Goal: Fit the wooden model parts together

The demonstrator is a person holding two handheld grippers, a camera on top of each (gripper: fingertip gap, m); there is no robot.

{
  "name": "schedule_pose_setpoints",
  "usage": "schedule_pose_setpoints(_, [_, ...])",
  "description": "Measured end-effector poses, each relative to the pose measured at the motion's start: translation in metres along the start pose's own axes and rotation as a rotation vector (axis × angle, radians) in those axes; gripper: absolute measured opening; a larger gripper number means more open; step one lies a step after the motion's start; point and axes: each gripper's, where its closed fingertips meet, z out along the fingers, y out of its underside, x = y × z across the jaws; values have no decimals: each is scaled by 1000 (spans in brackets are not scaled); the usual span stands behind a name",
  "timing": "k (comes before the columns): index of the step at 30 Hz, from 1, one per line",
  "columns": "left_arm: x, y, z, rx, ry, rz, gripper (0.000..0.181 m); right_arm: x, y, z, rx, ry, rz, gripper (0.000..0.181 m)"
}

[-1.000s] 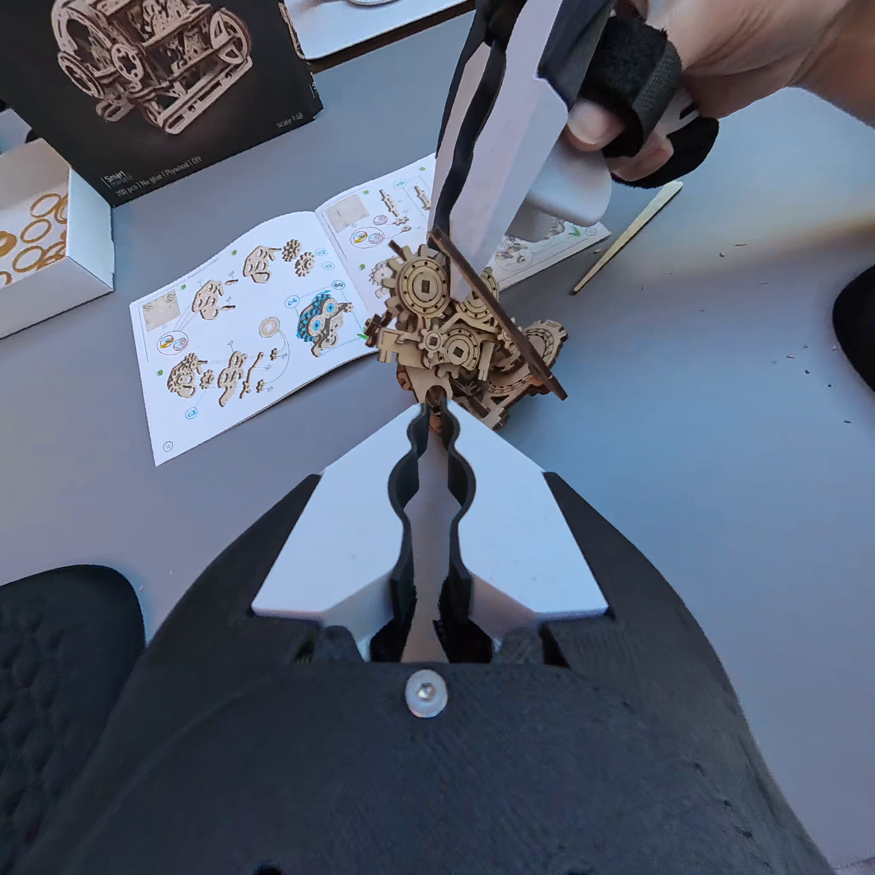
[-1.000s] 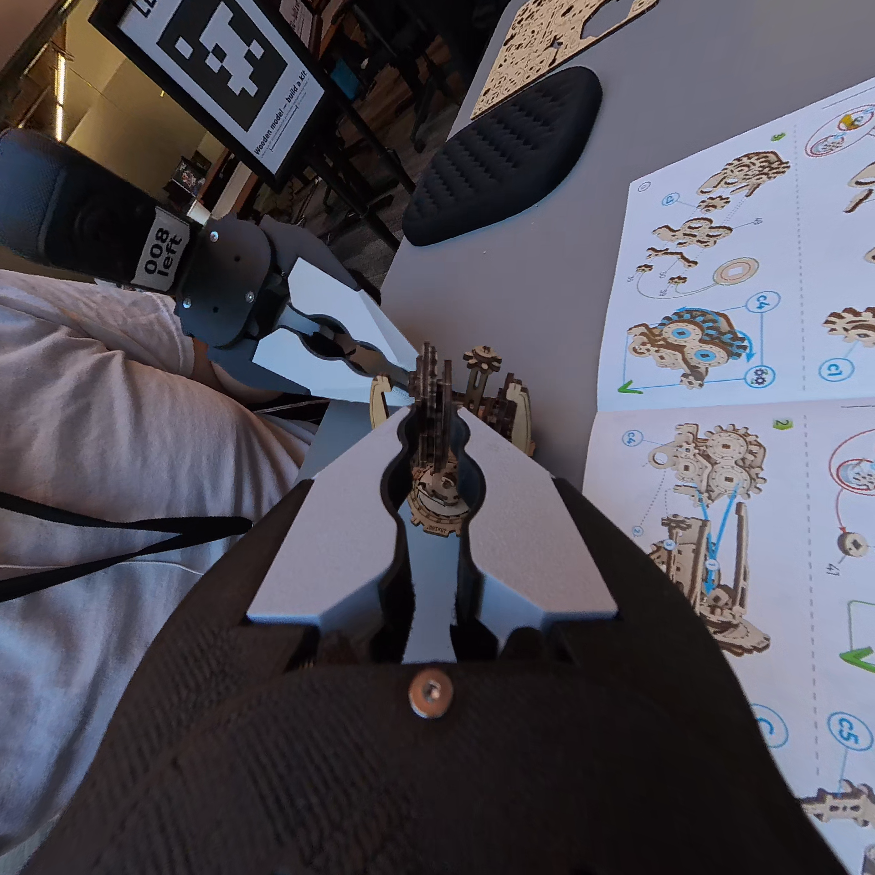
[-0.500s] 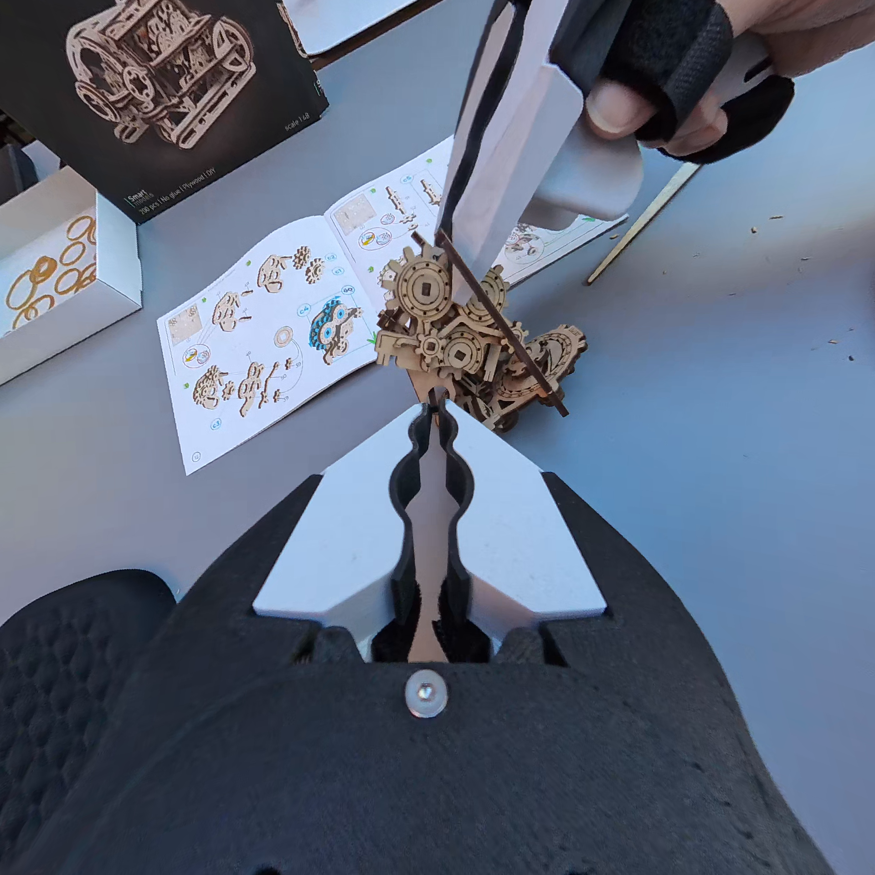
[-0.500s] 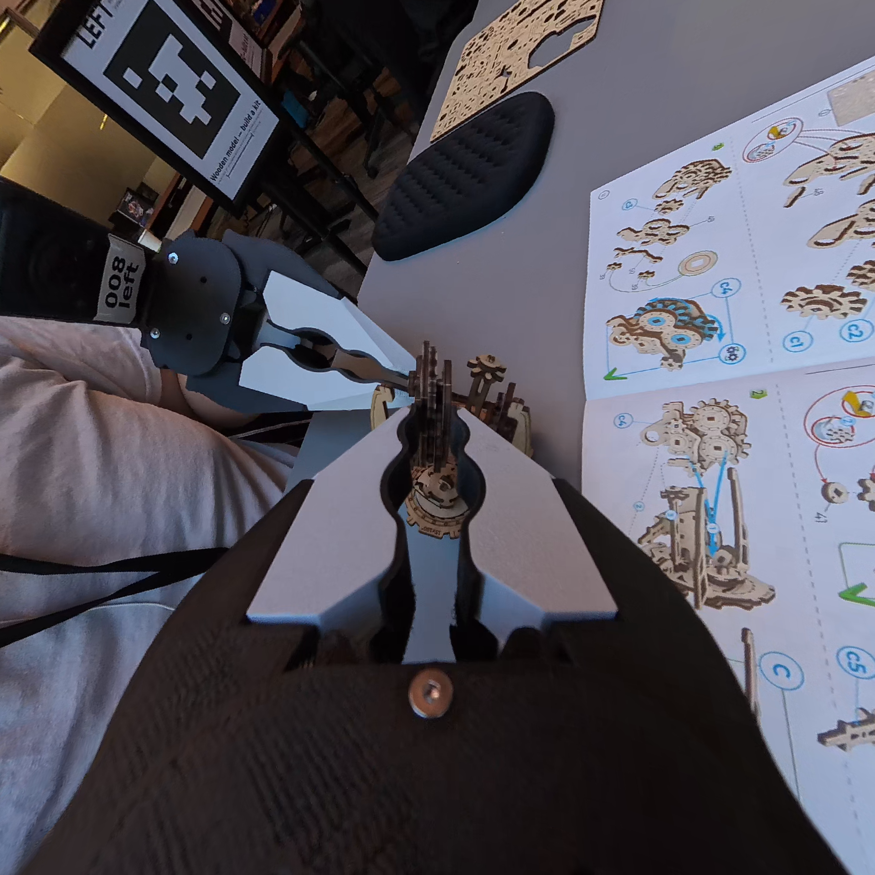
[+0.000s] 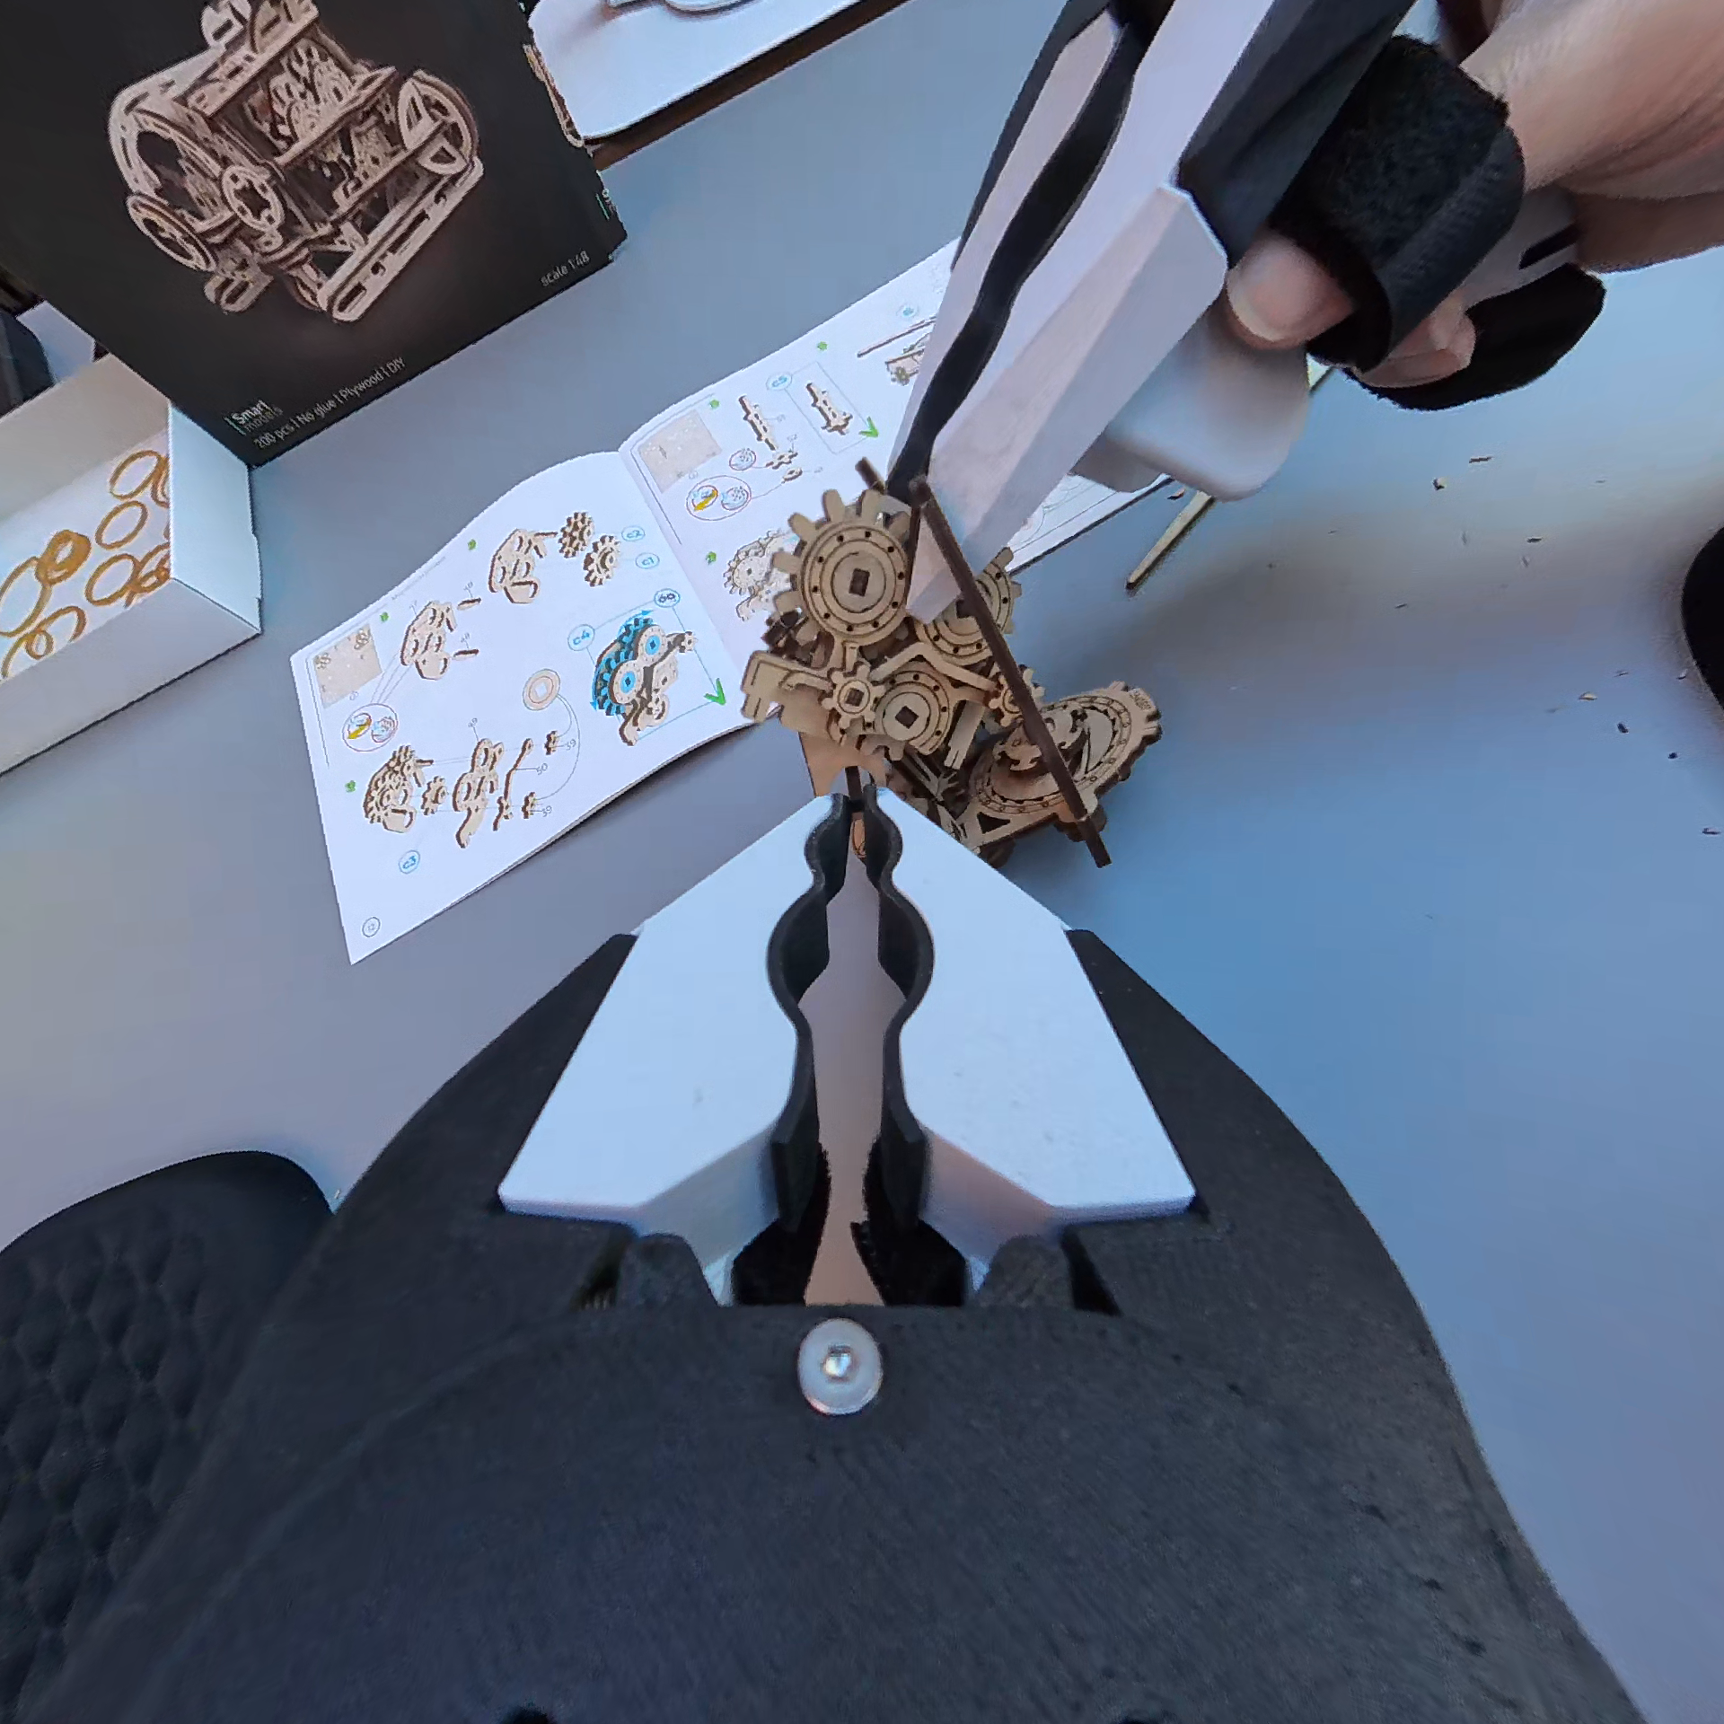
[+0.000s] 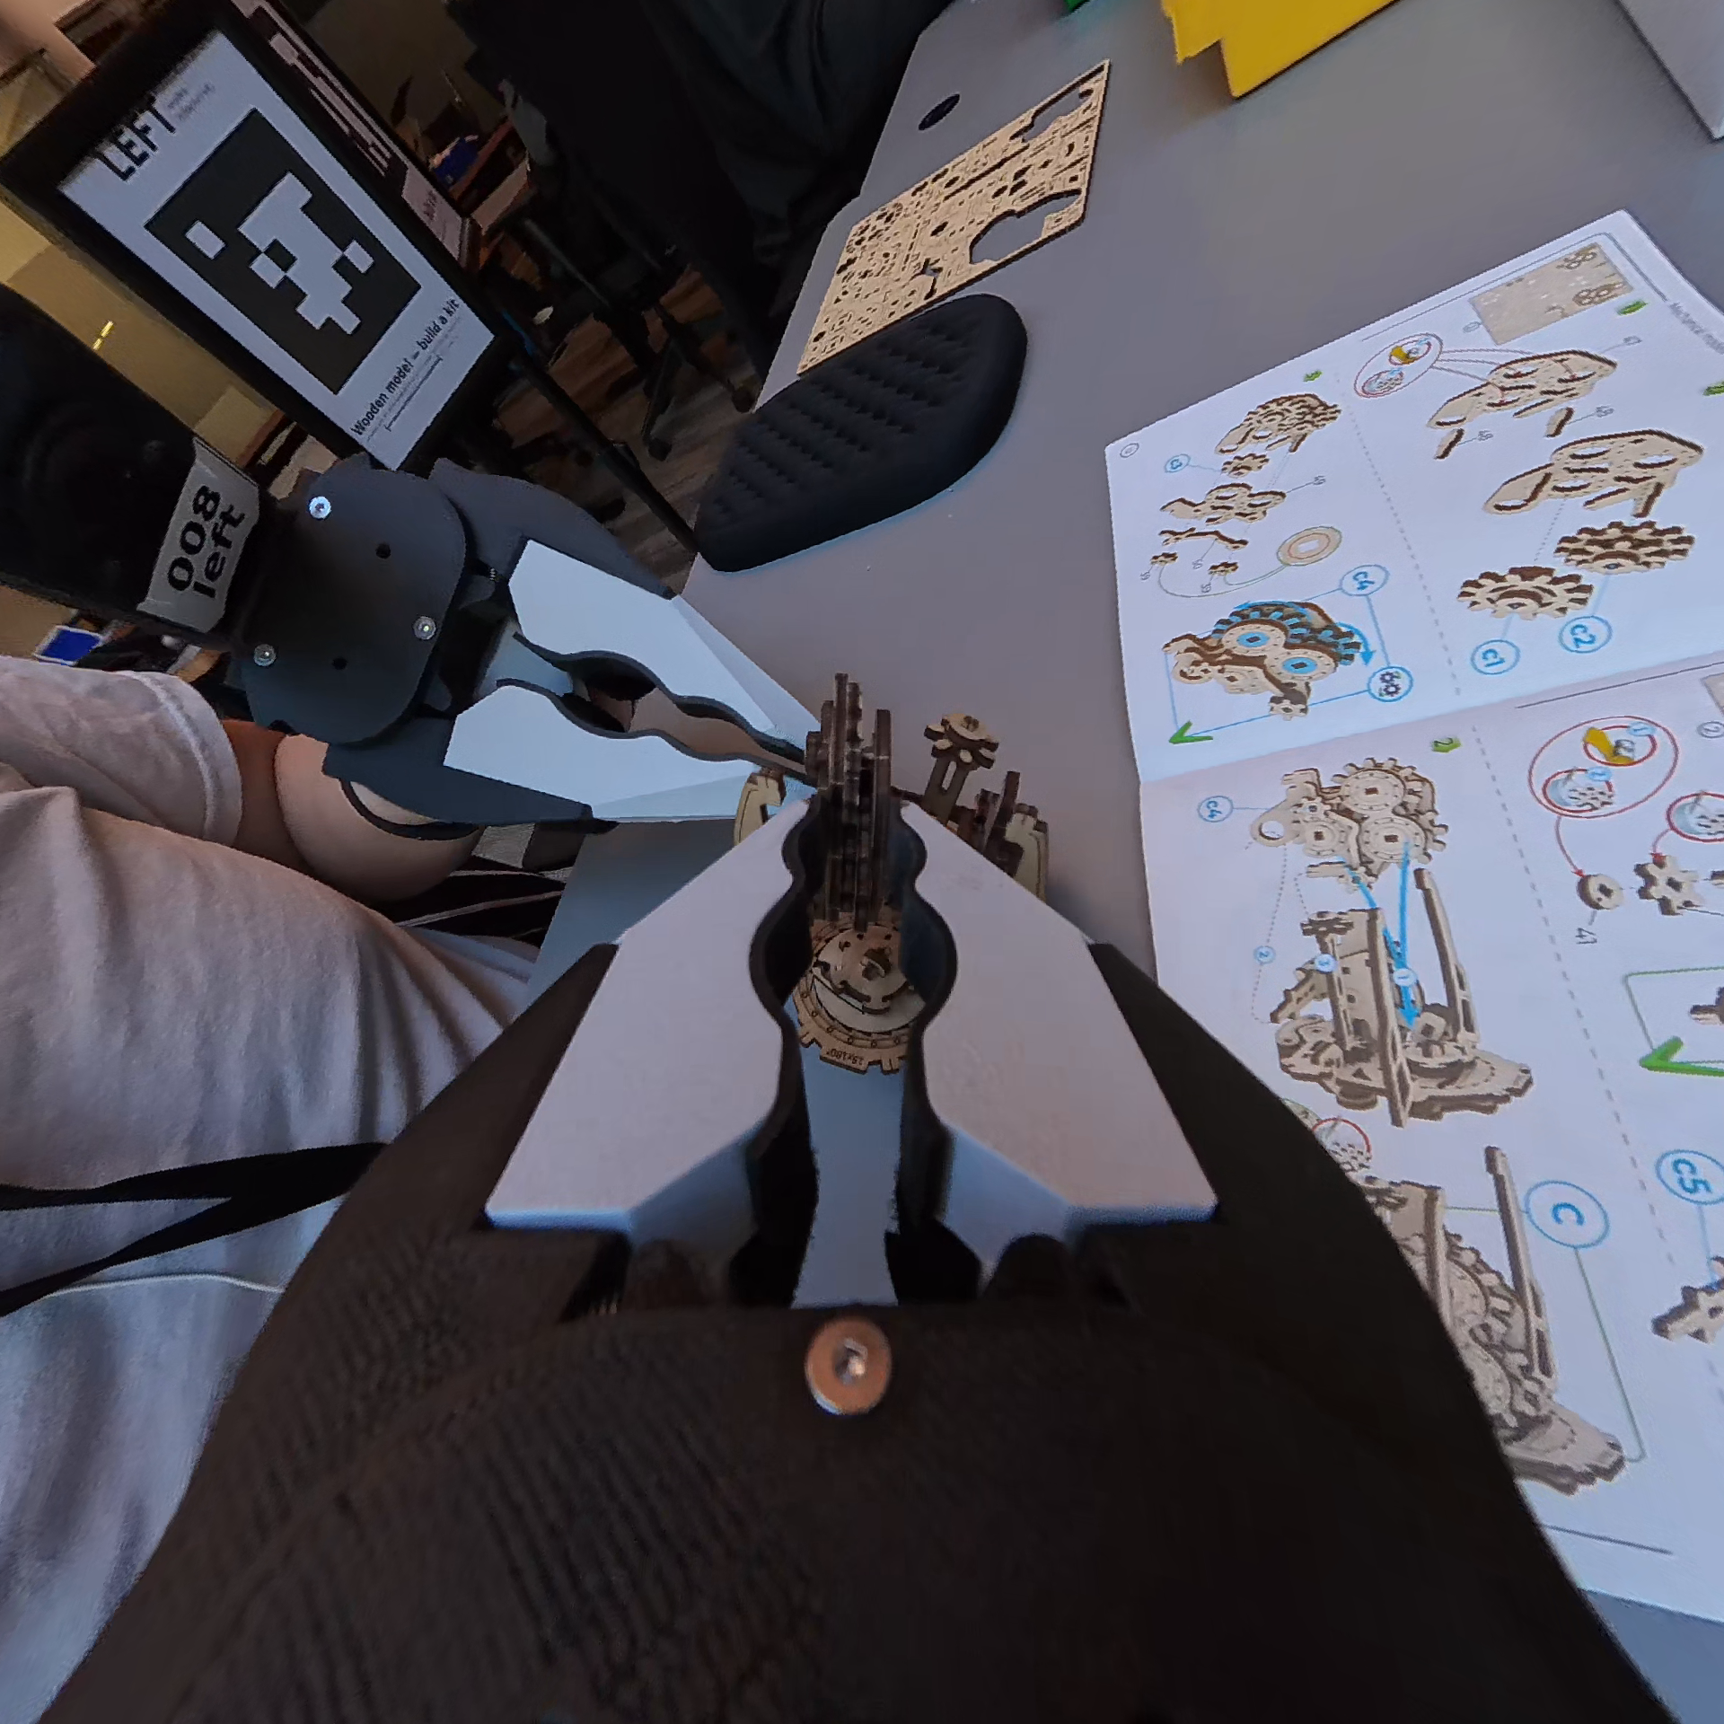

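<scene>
Since a second ago little has altered in the grips: the left gripper (image 5: 856, 804) is still pinched on a thin tab at the bottom edge of the gear cluster (image 5: 863, 644), and the right gripper (image 6: 847, 840) stays clamped over the cluster's top, reaching in from one o'clock in the left wrist view. The whole assembly has drifted slightly toward three o'clock over the grey table (image 5: 1353, 933), and the instruction booklet (image 5: 522, 672) now lies further toward nine o'clock of it. That suggests the parts are being seated and steadied rather than freshly joined. The cluster is pale plywood with dark burnt edges, several toothed wheels stacked flat, held just above the wooden base (image 5: 1063, 756), which rests on the table behind it.
</scene>
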Motion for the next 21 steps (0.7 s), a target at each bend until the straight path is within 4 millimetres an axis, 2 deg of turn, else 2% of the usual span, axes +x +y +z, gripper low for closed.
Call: schedule_pose_setpoints(21, [-1, 2, 3, 8, 4, 6, 1, 6, 3, -2, 2, 13, 65, 10])
